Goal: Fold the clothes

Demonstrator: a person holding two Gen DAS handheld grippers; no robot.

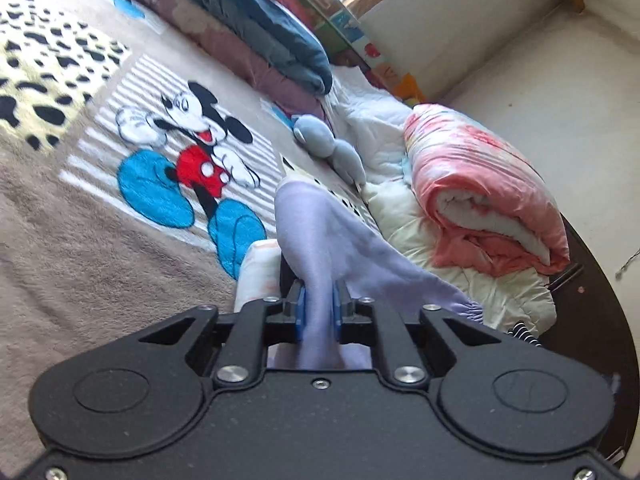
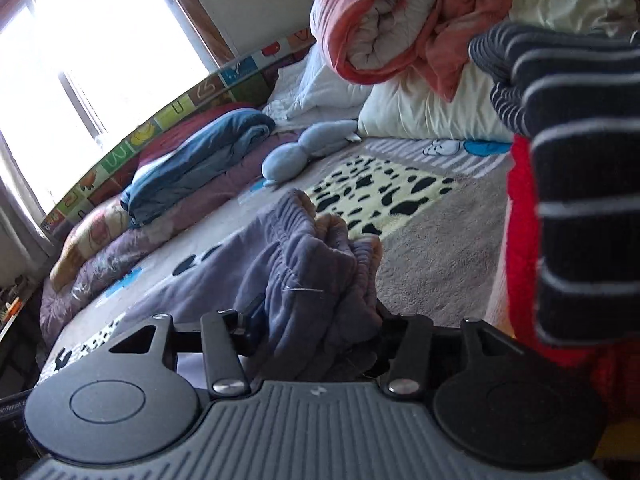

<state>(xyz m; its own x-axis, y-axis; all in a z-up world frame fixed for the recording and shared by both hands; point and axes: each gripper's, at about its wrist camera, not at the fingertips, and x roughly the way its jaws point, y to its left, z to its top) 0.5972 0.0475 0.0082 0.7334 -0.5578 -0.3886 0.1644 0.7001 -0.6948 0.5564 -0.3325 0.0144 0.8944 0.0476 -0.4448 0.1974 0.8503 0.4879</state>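
A lavender garment [image 1: 320, 240] is pinched between the blue pads of my left gripper [image 1: 319, 312], which is shut on it and holds it above the Mickey Mouse carpet [image 1: 80, 240]. In the right wrist view my right gripper [image 2: 316, 328] is shut on the bunched elastic waistband of the same lavender garment [image 2: 316, 264], whose cloth trails left over the carpet. A dark striped sleeve with a red cuff [image 2: 576, 184] hangs close on the right of that view.
A rolled pink and white quilt [image 1: 480, 192] lies on cream bedding [image 1: 440, 264]. A blue folded blanket [image 1: 260, 28], a purple quilt [image 2: 120, 256] and a grey plush toy [image 1: 328, 144] line the carpet's edge. A window [image 2: 92, 52] is behind.
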